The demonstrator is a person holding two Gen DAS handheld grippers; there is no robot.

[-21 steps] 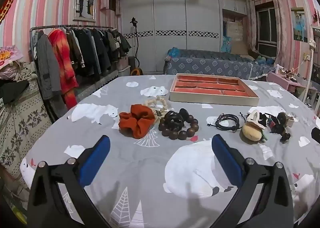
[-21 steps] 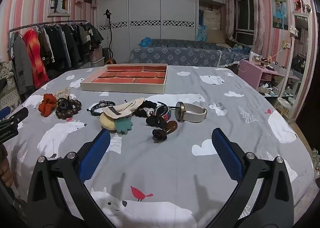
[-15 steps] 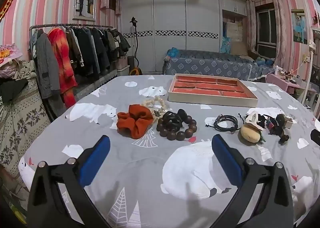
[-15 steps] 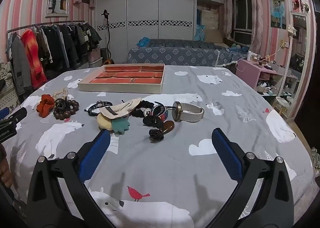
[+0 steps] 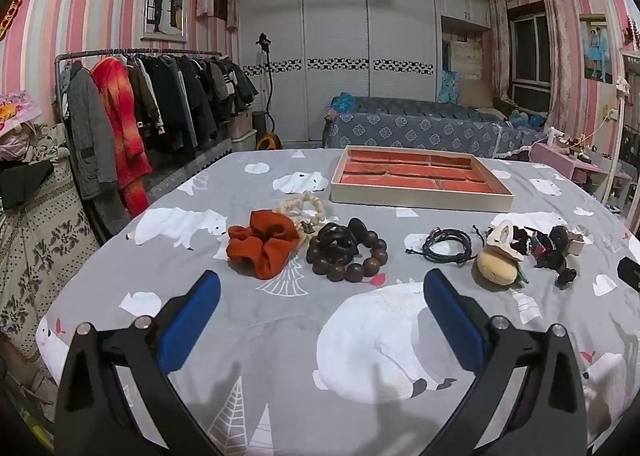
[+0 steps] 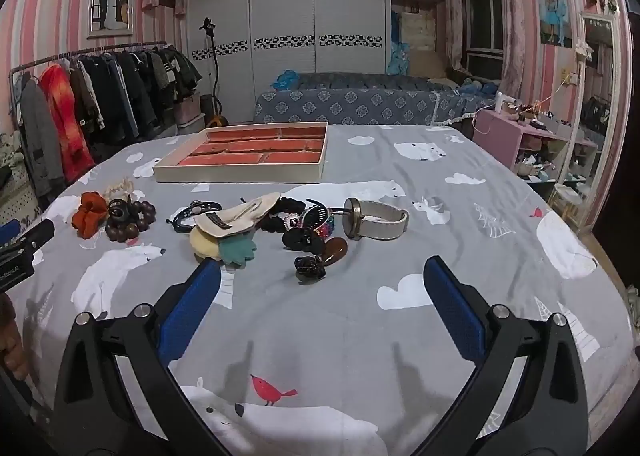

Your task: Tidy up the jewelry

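A: Both grippers hang over the bed, tilted down at it. The left gripper [image 5: 320,288] has its blue pads spread wide, nothing between them but grey bedspread [image 5: 280,328].

B: Same on the other side. The right gripper [image 6: 320,276] is spread just as wide and grips nothing.

A: The landmark is the tray [image 5: 420,199], cream walls, red lining, compartments bare as far as I can see. Everything else lies on the near side of it.

B: Start at its near-left corner: white beads [image 5: 308,207], and touching them the orange scrunchie [image 5: 264,246].

A: Beside the scrunchie, still near-left of the tray, the brown bead bracelet [image 5: 360,260] with a black clip [image 5: 338,244] lying on top.

B: In front of the tray's middle, a black cord bracelet [image 5: 448,246], apart from the beads.

A: Near-right of the tray is the pile: a yellow plush piece [image 6: 206,244] with a cream clip [image 6: 236,215] over it, black scrunchies and clips [image 6: 302,238], and a brown clip [image 6: 334,250].

B: At the right edge of that pile sits the watch [image 6: 376,217], white strap, on its side.

A: No pad touches any of it.
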